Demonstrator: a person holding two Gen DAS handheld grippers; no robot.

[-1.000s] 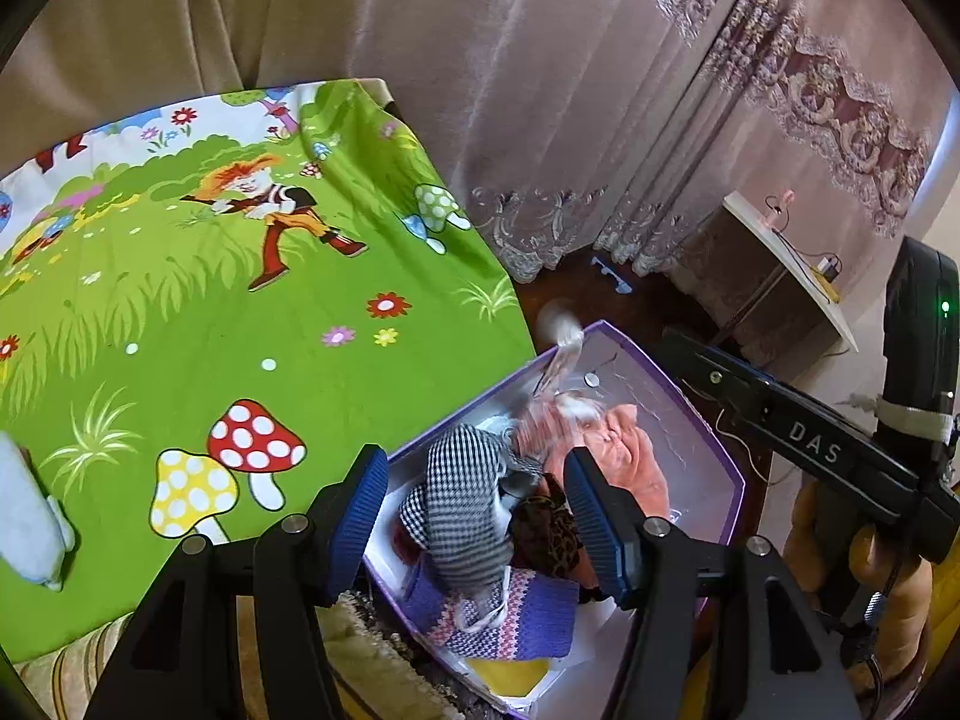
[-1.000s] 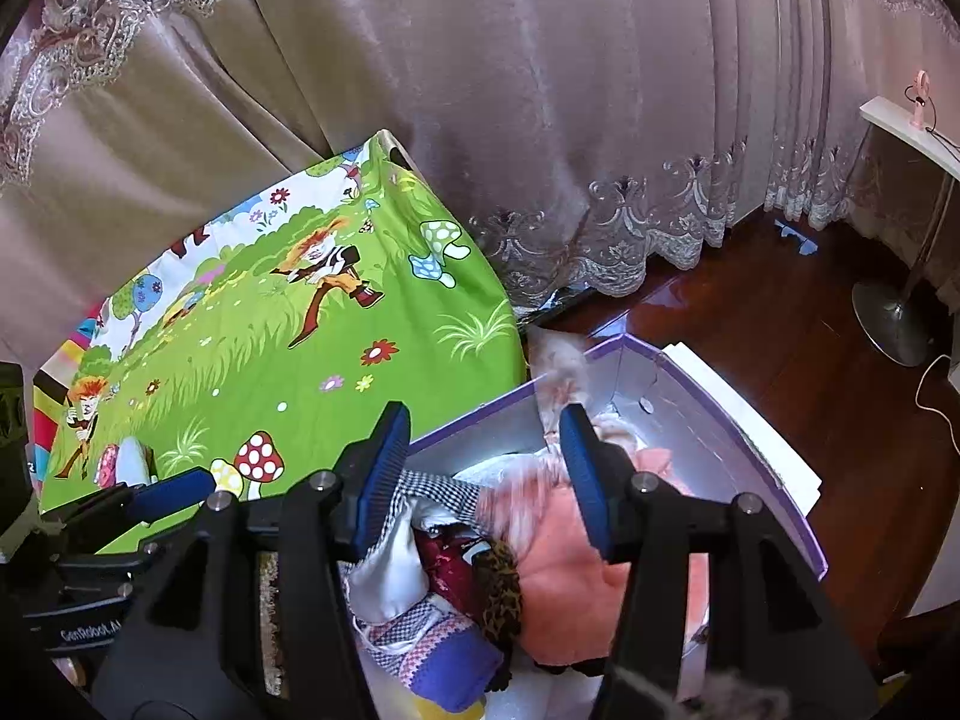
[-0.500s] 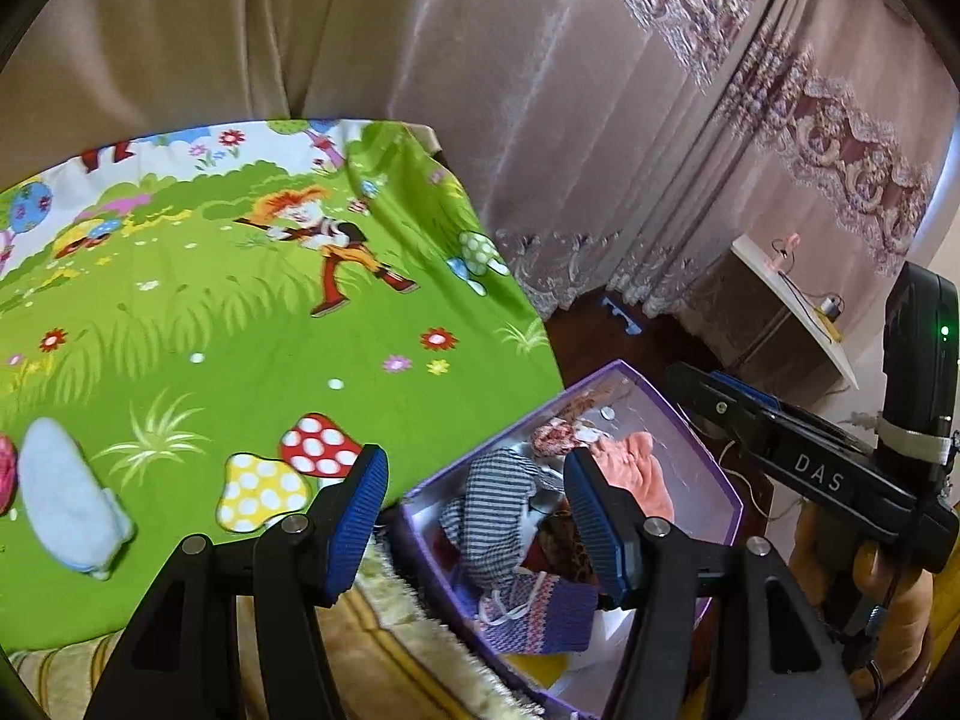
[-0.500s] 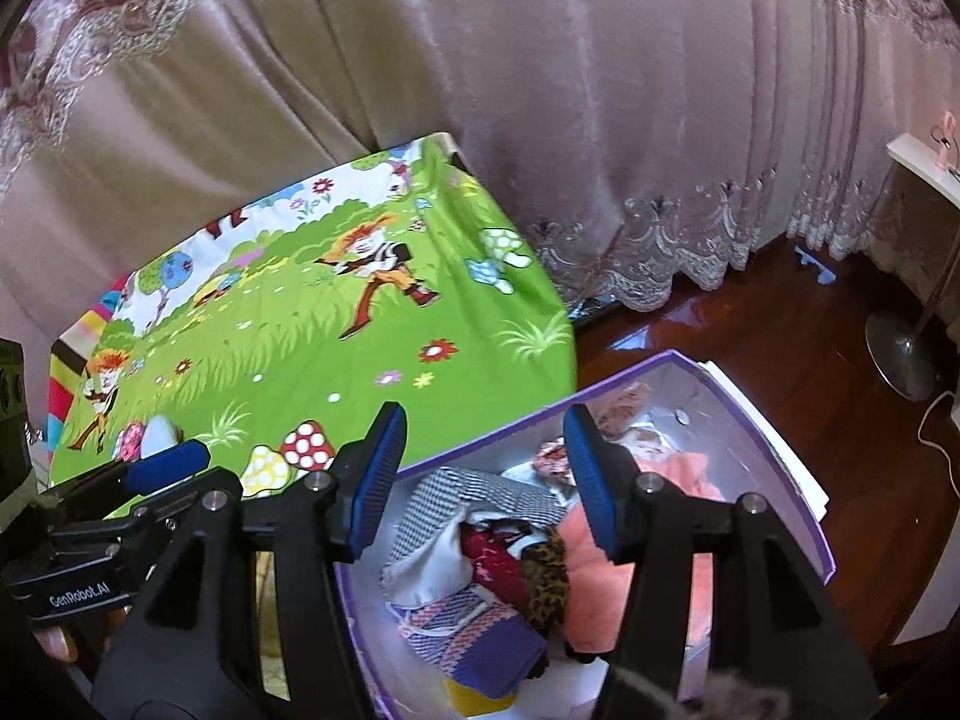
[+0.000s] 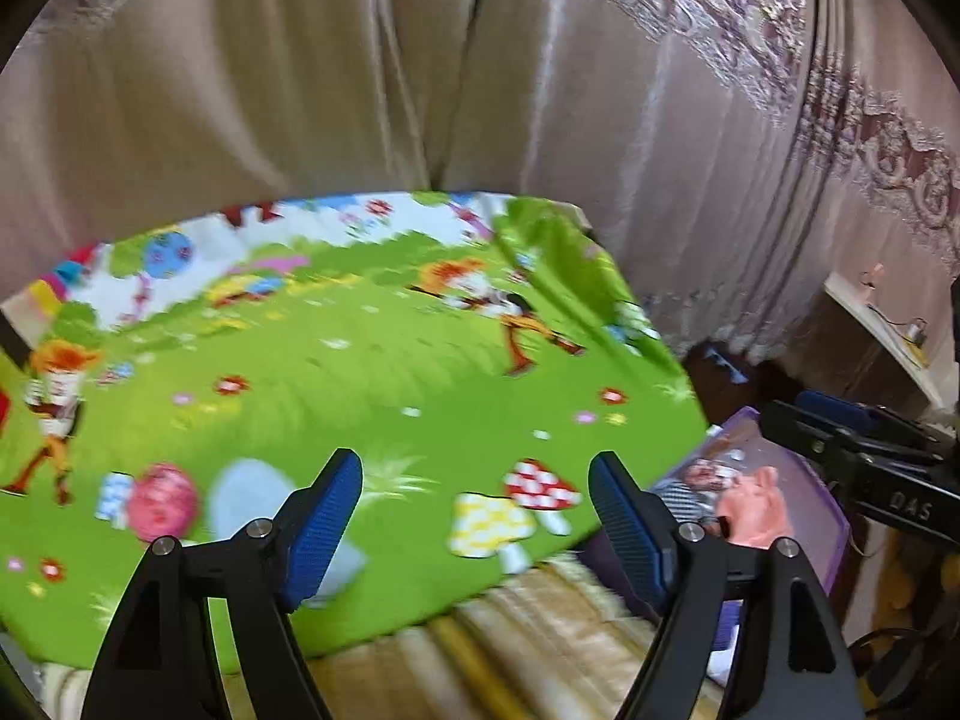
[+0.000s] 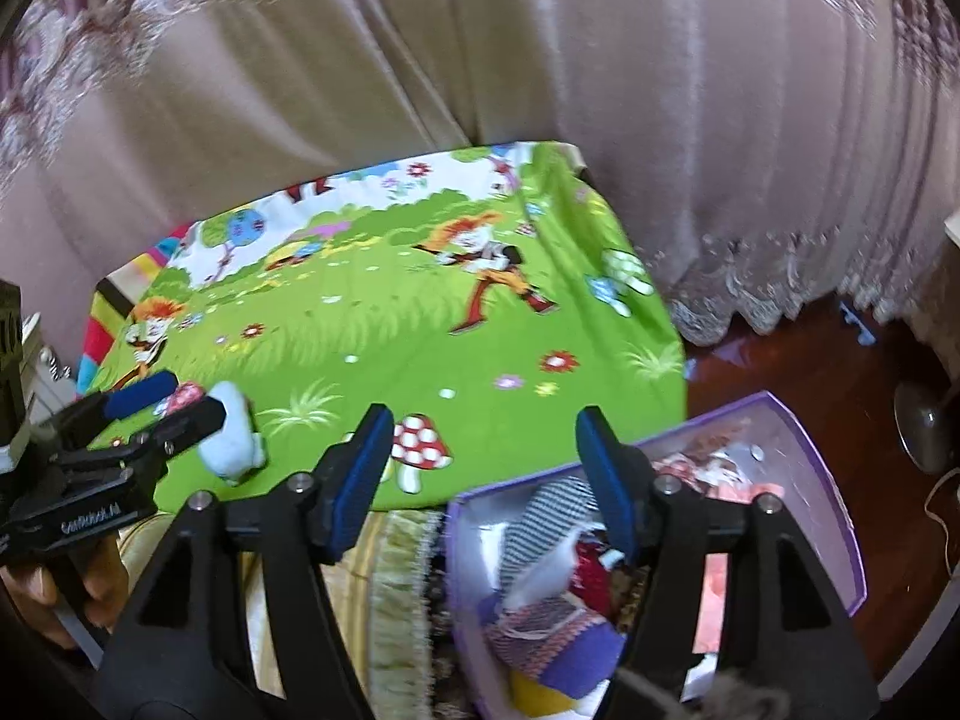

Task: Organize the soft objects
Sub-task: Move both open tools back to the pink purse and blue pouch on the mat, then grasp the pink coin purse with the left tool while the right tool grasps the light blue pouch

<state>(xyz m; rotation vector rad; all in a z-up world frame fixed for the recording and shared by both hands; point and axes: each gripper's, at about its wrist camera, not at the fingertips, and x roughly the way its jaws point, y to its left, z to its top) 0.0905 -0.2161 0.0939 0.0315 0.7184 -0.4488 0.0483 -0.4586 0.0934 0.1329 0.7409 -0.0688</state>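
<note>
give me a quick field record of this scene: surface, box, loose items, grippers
surface: green cartoon-print sheet with mushrooms and flowers
box: purple box beside the sheet, holding mixed soft clothes
loose items: pale blue soft item and pink item on the sheet
left gripper: jaws opening, nothing between them
right gripper: jaws opening, nothing between them
backdrop: beige curtain

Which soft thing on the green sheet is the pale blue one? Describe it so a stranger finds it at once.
Start at the green cartoon sheet before the curtains. Near its front left edge, left of the red spotted mushroom print, lies the pale blue soft thing. Unlike the pink patterned ball beside it, it is plain and oblong.
</note>
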